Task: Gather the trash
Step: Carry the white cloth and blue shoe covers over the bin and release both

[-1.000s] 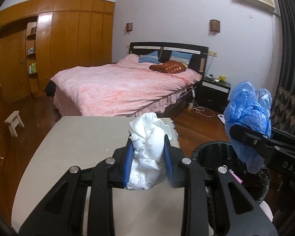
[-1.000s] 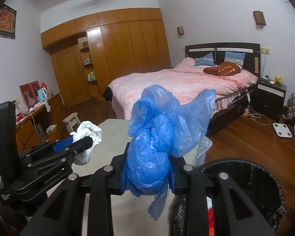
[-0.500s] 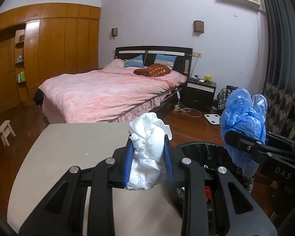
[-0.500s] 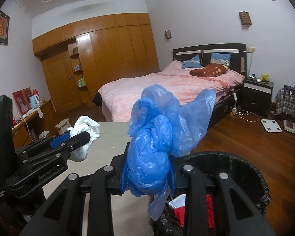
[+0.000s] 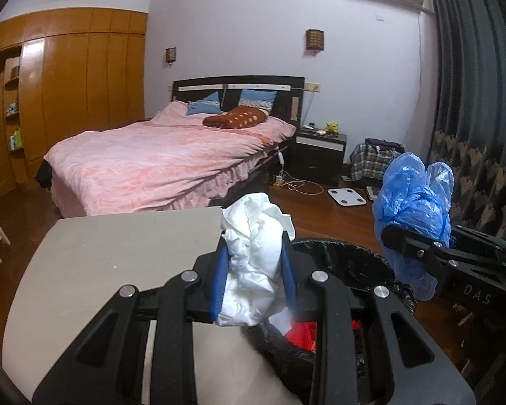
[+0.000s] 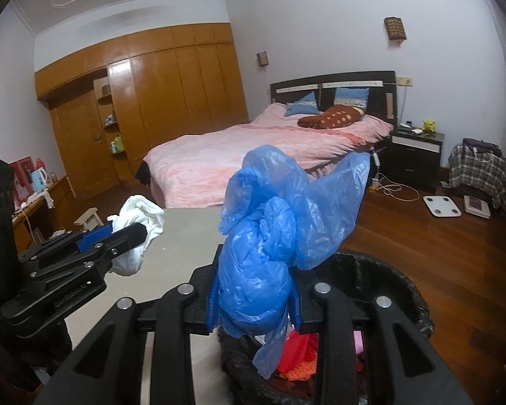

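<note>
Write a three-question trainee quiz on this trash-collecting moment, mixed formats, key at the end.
1. True or false: the left gripper is shut on a crumpled white wad.
2. Multiple choice: what does the right gripper hold? A) a red cloth B) a crumpled blue plastic bag C) nothing
3. Fill in: below both grippers stands a black ____ that already holds red scraps.

Key: 1 true; 2 B; 3 trash bin.
</note>
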Tool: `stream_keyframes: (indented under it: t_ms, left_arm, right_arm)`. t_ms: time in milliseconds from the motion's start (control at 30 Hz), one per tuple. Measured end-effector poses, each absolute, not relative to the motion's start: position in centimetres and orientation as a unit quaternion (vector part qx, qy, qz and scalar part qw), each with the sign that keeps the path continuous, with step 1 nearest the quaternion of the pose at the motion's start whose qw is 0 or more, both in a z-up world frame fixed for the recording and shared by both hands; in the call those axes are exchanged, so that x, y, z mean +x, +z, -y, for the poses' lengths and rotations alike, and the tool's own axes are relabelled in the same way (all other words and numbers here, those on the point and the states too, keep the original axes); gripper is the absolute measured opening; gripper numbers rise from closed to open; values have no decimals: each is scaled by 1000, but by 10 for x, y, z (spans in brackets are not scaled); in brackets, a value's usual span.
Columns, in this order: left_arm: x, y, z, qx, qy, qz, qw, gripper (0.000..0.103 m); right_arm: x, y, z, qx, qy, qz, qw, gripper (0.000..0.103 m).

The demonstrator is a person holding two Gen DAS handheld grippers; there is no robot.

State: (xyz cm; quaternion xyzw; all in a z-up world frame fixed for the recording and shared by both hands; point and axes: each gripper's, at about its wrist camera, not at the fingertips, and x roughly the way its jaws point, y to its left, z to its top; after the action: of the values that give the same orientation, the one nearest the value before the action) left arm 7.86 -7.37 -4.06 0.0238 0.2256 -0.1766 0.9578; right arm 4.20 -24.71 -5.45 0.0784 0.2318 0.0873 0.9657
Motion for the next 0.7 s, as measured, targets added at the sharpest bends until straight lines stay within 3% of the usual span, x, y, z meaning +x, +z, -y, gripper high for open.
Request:
stream_keyframes:
  t_ms: [700]
  left_arm:
    - [143,-97,146,37,-258,-271,927,29]
  right_arm:
    - [77,-115,309,82,17,-299,951,32]
